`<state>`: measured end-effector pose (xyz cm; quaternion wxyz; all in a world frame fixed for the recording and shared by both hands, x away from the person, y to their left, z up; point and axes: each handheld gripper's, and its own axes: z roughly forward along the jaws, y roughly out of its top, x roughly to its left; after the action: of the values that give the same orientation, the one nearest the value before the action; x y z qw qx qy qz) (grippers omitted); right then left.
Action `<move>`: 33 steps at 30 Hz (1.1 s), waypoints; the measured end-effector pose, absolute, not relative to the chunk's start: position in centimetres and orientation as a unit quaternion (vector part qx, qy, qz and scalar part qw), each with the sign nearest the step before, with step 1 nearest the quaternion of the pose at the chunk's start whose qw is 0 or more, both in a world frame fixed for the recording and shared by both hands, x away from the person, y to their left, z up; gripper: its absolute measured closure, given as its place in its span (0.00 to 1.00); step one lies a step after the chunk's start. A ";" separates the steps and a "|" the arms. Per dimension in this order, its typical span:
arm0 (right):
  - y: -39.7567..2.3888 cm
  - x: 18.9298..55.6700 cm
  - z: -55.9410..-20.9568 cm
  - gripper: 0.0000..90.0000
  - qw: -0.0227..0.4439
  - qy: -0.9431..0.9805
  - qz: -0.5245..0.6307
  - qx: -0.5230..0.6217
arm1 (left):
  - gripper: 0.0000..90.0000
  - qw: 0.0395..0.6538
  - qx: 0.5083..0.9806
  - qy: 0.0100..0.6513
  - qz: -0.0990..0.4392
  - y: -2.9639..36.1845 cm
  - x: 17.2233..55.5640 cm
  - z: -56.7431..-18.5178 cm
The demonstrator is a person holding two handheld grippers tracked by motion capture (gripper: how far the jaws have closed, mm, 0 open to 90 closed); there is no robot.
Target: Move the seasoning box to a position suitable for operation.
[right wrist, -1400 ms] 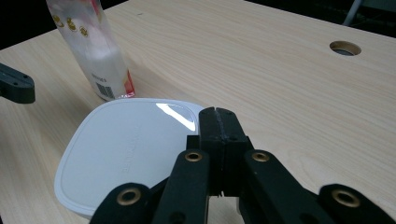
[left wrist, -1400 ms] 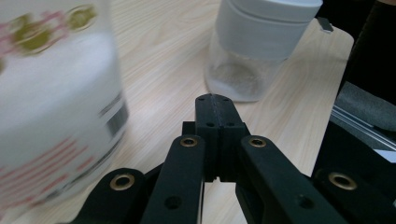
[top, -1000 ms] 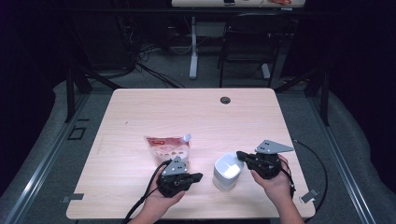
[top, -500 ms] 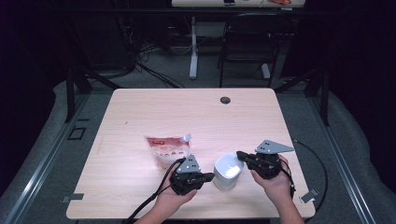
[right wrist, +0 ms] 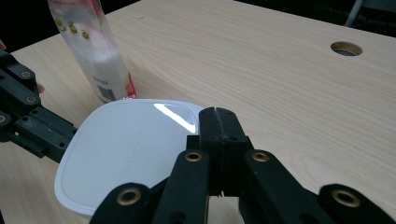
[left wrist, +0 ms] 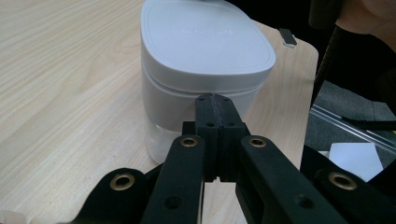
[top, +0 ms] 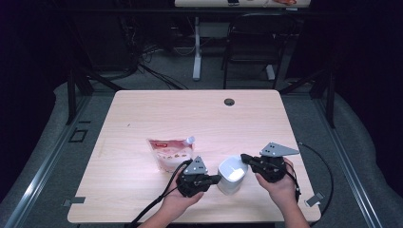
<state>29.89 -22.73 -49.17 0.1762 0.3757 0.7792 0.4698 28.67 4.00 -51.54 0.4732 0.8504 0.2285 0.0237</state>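
Up close, both clenched claws flank the white container; overhead, a pouch lies beside.

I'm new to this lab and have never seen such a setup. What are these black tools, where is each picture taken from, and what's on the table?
A person holds a hand tool in each hand, each ending in a two-jaw claw. The high view looks down on the wooden table. There the left claw and right claw flank a white lidded container, and a spouted pouch lies behind. The other two pictures come from cameras riding on each tool, looking along its black jaws. Both claws are shut on nothing, their tips close to the container; whether they touch it I can't tell.
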 end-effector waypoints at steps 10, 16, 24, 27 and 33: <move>-22.7 29.8 -49.2 1.00 0.175 0.780 0.470 0.374 | 1.00 0.472 0.851 0.231 0.026 3.9 28.7 -51.5; -22.6 29.4 -49.1 0.98 0.181 0.782 0.468 0.370 | 1.00 0.479 0.848 0.227 0.024 3.8 28.6 -51.2; -22.6 28.0 -48.9 0.87 0.197 0.781 0.470 0.360 | 1.00 0.485 0.844 0.228 0.026 3.8 28.8 -50.8; -22.8 27.4 -48.9 0.84 0.198 0.780 0.474 0.359 | 1.00 0.485 0.843 0.229 0.029 3.9 28.7 -50.6; -23.4 26.0 -49.3 0.72 0.204 0.773 0.480 0.362 | 1.00 0.484 0.844 0.230 0.030 3.9 28.9 -50.5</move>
<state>26.04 -23.43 -49.26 0.2035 0.3621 0.7728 0.4797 28.88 3.90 -50.48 0.4838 0.8440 0.2296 0.0303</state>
